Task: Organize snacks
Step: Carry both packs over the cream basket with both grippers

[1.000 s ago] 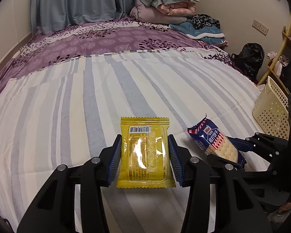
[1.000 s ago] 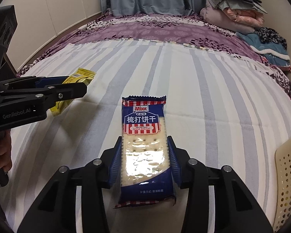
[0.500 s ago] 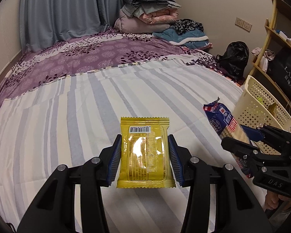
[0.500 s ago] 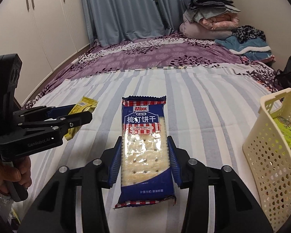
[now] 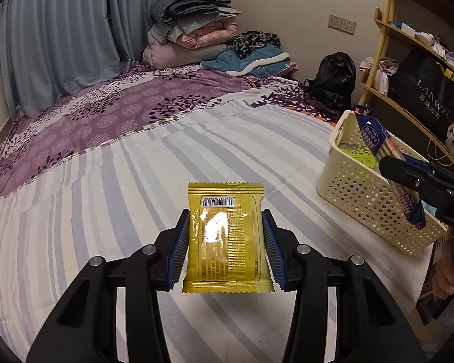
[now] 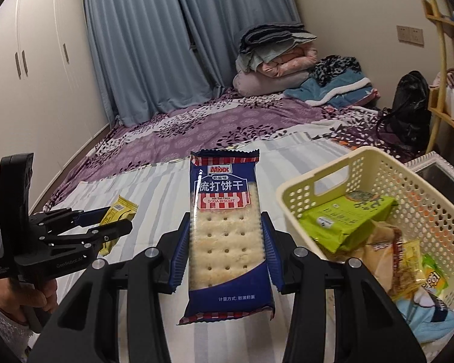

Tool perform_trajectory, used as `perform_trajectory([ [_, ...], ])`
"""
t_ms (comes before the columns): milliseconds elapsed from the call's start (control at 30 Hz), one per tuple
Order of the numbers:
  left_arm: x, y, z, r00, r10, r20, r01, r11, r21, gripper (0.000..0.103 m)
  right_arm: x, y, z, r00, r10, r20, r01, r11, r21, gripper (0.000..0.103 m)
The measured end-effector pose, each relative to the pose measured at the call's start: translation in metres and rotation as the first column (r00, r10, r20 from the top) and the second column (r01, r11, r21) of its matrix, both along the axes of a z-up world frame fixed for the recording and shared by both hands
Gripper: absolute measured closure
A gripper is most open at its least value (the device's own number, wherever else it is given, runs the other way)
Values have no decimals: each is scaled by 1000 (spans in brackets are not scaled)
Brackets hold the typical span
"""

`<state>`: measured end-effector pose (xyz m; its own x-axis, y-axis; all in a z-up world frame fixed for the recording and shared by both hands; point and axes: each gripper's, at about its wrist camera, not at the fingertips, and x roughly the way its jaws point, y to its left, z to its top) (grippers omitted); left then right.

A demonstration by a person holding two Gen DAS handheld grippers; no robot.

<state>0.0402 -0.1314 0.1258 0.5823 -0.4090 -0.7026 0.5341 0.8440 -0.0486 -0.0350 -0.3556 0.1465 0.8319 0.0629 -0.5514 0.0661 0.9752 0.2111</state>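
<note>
My left gripper (image 5: pixel 225 242) is shut on a yellow snack packet (image 5: pixel 226 236) and holds it above the striped bed sheet. My right gripper (image 6: pixel 225 242) is shut on a blue soda biscuit pack (image 6: pixel 225 230), held in the air just left of a cream perforated basket (image 6: pixel 314 178). The basket holds a green packet (image 6: pixel 345 220) and several other snacks. In the left wrist view the basket (image 5: pixel 363 193) stands at the right, with the biscuit pack (image 5: pixel 387 157) over it. The left gripper with its yellow packet (image 6: pixel 118 214) also shows in the right wrist view.
The bed (image 5: pixel 136 166) has a striped sheet and a purple floral cover. Folded blankets (image 5: pixel 196 33) are stacked at its far end. A black bag (image 5: pixel 336 78) and a wooden shelf (image 5: pixel 408 69) stand right of the bed. White wardrobes (image 6: pixel 36 75) stand at the left.
Both grippers have risen and swung to the right with their packets. The right gripper has carried the biscuit pack up to the basket, which now shows its contents.
</note>
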Motion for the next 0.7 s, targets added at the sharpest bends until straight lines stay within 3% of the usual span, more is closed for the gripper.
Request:
perform_trajectory([
  [300, -14, -58, 14, 994, -106, 26, 106, 994, 20, 55, -38, -69, 2, 985, -172, 22, 172, 985, 24, 59],
  [700, -28, -129, 25, 971, -232, 48, 230, 972, 51, 55, -66, -131, -24, 951, -308, -36, 310, 946, 91, 56],
])
